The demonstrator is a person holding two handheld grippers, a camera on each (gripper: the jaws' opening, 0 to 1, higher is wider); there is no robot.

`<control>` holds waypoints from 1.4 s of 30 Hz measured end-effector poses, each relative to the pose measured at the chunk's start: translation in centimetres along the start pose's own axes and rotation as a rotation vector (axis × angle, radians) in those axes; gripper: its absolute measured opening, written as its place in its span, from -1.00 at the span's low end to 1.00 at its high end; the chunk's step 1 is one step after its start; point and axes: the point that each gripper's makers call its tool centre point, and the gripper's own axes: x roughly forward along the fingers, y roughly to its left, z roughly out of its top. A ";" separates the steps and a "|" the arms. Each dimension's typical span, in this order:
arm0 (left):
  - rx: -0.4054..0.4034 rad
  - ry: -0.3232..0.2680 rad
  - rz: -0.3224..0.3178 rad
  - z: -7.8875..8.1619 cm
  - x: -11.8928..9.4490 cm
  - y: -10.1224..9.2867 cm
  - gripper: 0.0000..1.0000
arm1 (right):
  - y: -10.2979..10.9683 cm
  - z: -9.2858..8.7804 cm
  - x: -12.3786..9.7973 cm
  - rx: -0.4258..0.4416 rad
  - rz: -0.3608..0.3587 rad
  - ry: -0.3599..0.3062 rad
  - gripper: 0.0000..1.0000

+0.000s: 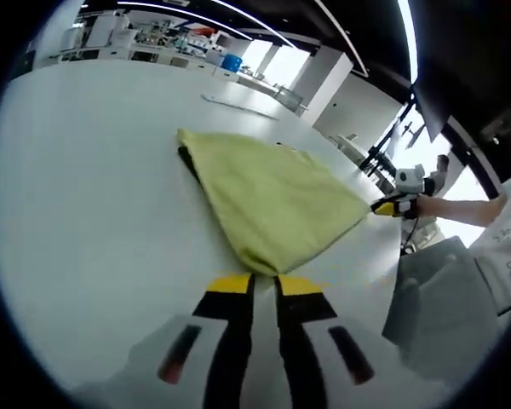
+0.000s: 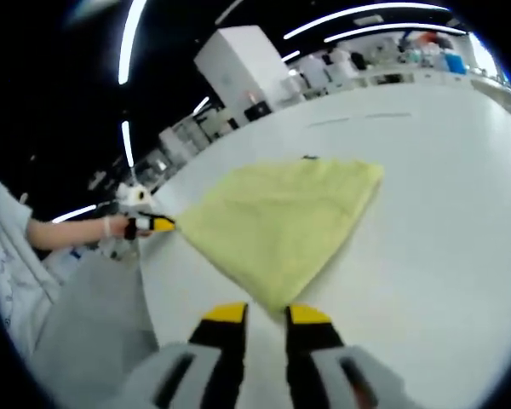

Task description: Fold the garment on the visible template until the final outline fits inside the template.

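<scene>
Your left gripper [image 1: 264,284] low over the white desk [image 1: 94,213], fingers [image 1: 230,284] pinched on the near corner of the yellow cloth [image 1: 272,200] lying flat mid-desk, your right gripper [image 2: 266,314] clamping the opposite corner, arm outstretched.

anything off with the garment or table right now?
Nothing stands out. The yellow-green garment lies flat and folded on the white table, with the left gripper and right gripper each at a corner. No spill or damage visible.
</scene>
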 end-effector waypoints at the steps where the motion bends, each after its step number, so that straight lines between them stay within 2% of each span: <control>1: 0.000 -0.001 0.000 0.0 0.1 -0.2 -0.88 | 0.0 0.1 0.0 0.003 0.000 -0.003 -0.77; 7: -0.012 -0.004 -0.011 0.0 0.1 0.3 -1.00 | -0.1 0.2 -0.3 0.019 -0.005 -0.009 -0.97; 14: -0.016 -0.009 0.002 -0.1 -0.1 0.0 -1.00 | 0.1 0.1 -0.4 0.020 -0.006 -0.002 -1.00; 24: -0.032 -0.015 0.027 -0.4 -1.5 1.2 -1.00 | -0.1 0.3 -0.7 0.018 -0.006 -0.001 -1.00; 29: -0.033 -0.009 0.015 -0.7 -1.6 0.6 -1.00 | -0.3 0.2 -0.9 0.018 -0.014 0.001 -1.00; 35: -0.030 0.018 -0.004 -2.0 -1.6 0.1 -1.00 | -0.4 0.0 -1.4 0.023 -0.017 0.000 -1.00; 42: -0.032 0.045 -0.038 -3.3 -2.1 -1.6 -1.00 | -0.3 -0.7 -2.1 0.041 -0.008 0.003 -1.00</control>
